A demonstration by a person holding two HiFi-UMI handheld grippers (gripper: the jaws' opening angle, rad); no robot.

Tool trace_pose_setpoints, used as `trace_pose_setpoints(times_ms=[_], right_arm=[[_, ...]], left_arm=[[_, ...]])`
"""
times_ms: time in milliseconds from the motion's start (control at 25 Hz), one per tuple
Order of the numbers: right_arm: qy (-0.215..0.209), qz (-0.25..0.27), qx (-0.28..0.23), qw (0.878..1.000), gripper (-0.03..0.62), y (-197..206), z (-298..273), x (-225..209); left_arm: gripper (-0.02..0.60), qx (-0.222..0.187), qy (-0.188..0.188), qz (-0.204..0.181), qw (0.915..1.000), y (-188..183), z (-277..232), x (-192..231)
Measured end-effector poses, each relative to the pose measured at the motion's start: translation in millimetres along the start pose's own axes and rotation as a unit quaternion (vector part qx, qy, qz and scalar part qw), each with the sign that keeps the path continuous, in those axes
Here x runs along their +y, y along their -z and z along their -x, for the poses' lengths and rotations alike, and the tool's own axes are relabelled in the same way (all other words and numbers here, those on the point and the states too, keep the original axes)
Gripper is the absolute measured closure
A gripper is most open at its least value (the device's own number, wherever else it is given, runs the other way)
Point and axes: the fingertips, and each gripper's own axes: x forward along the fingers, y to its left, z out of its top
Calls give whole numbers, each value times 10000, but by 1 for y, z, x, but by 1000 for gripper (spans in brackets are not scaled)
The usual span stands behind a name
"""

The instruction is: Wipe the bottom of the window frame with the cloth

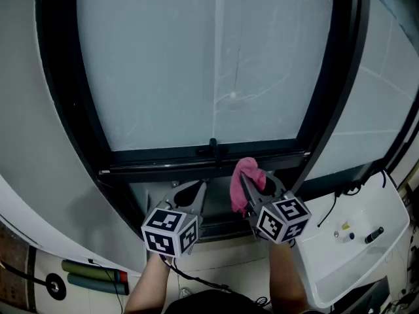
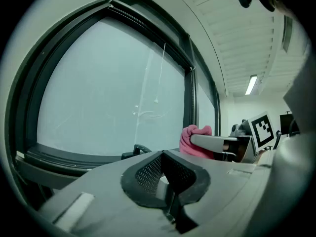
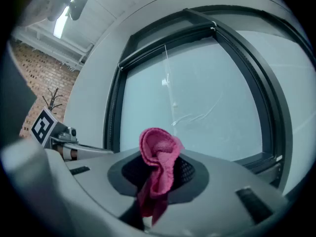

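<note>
Between right gripper (image 3: 154, 184) jaws: pink cloth (image 3: 159, 162) pinched, bunch protruding past tips.

Office-type workroom. Indicators: large dark-framed window (image 1: 209, 64), strip light (image 2: 252, 84) on a ribbed panel ceiling (image 2: 237, 38), exposed brick wall (image 3: 39, 78), white desk (image 1: 327, 260) carrying pens (image 1: 374, 235).

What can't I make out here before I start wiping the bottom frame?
- Whether the pink cloth touches the bottom frame: in the head view the right tool covers that spot, and in the right gripper view the tool's own body blocks the frame.
- Dirt on the frame: too dark and small in every view.
- The frame under the left tool: hidden by its marker cube in the head view.
- Items in the white tray: too small.
</note>
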Motion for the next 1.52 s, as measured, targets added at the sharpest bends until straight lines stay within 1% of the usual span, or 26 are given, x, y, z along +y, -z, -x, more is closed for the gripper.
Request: trace_pose_setpoints(times_ms=[160, 360, 520, 880, 1040, 1160, 1320, 1400, 1520], right_arm=[[69, 73, 49, 9999, 499, 2, -11, -10], [184, 79, 181, 9996, 499, 8, -28, -26], [252, 157, 283, 9992, 499, 14, -49, -42], [478, 481, 404, 9969, 499, 23, -110, -84], [543, 670, 516, 9949, 499, 34, -139, -99], [613, 822, 713, 9922, 499, 50, -157, -109], [642, 873, 1131, 9877, 499, 76, -174, -117], [688, 973, 1344, 9837, 499, 86, -179, -118], [780, 1268, 1663, 9748, 499, 94, -184, -117]], left_arm=[[574, -204, -213, 86, 9995, -7, -1, 9], [574, -151, -322, 140, 9993, -5, -8, 22], [574, -236, -390, 186, 9988, -7, -14, 32], [574, -65, -536, 208, 9983, 6, -38, 51], [575, 2, -596, 208, 9980, 12, -49, 54], [574, 107, -649, 225, 9976, 20, -54, 56], [575, 205, -706, 292, 9969, 26, -59, 59], [574, 241, -725, 311, 9966, 28, -61, 61], [574, 309, -722, 358, 9963, 34, -66, 62]])
